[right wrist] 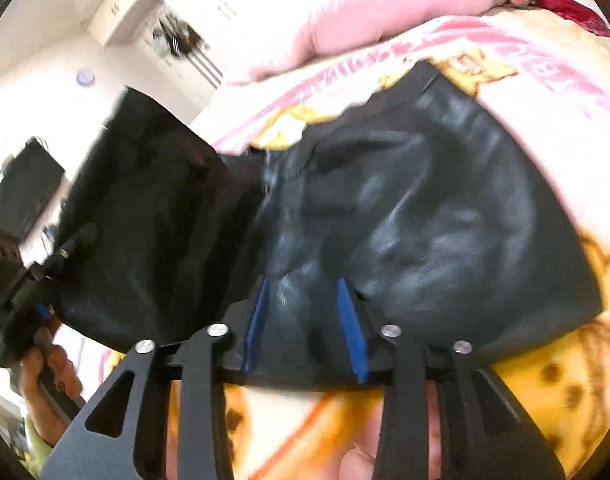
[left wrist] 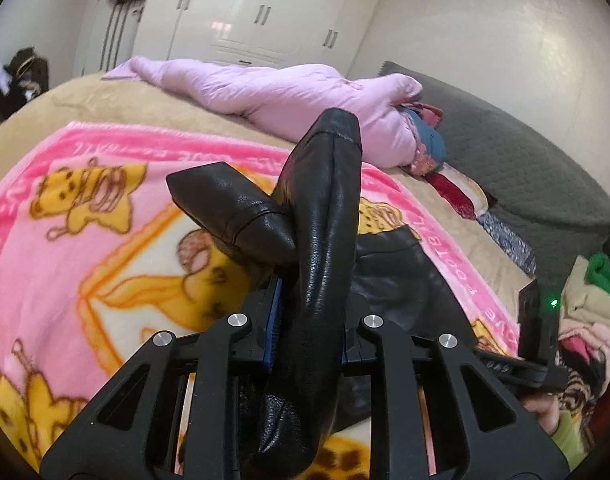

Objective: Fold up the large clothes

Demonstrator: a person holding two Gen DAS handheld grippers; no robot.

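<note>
A black leather garment (left wrist: 325, 208) lies on a pink cartoon blanket (left wrist: 65, 240). My left gripper (left wrist: 311, 312) is shut on a long folded part of it, which rises past the jaws and stands lifted off the bed. In the right wrist view the garment's wide body (right wrist: 425, 208) spreads flat on the blanket (right wrist: 545, 380). My right gripper (right wrist: 303, 312) is open at its near edge, blue pads (right wrist: 257, 320) apart, leather showing between them without being pressed. The left gripper (right wrist: 25, 300) shows at the left, holding up the raised dark flap. The right gripper's body (left wrist: 541, 332) appears at the right edge.
A pink quilt (left wrist: 285, 92) lies bunched across the far side of the bed. A grey padded headboard (left wrist: 525, 168) runs along the right. Mixed clothes (left wrist: 593, 312) are piled at the right edge. White wardrobe doors (left wrist: 265, 12) stand behind. A hand (right wrist: 45, 364) grips the left tool.
</note>
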